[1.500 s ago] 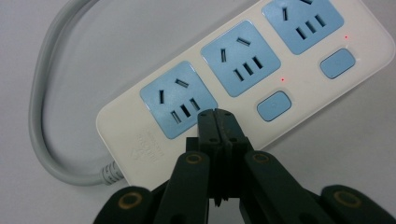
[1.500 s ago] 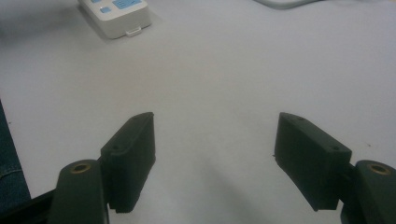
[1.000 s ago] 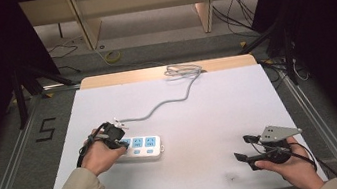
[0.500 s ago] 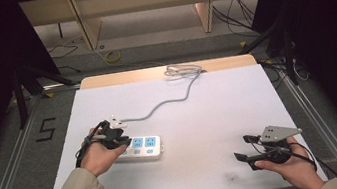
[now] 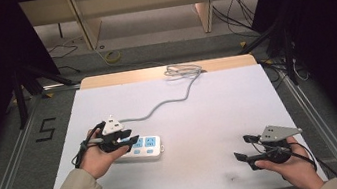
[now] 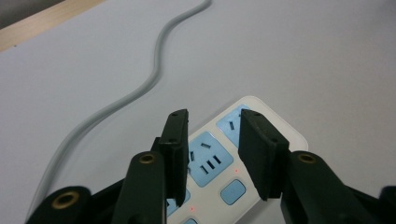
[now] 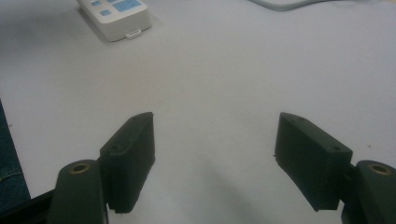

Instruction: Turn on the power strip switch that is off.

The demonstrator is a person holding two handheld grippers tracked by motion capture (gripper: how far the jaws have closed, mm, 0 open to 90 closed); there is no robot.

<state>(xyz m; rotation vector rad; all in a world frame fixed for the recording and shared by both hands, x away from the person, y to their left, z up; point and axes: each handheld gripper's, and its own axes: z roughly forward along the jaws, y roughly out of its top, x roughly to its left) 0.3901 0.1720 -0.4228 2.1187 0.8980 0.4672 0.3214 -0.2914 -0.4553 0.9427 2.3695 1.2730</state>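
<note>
L gripper (image 6: 212, 154) over power strip (image 6: 219, 163), jaws just been opening, narrow gap, nothing gripped; R gripper (image 7: 215, 158) wide, empty, on table (image 5: 209, 108)

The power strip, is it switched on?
On, it seems: the power strip shows tiny red lights beside its buttons in the left gripper view.

A white power strip (image 5: 143, 148) with blue sockets lies flat on the table's near-left part.
</note>
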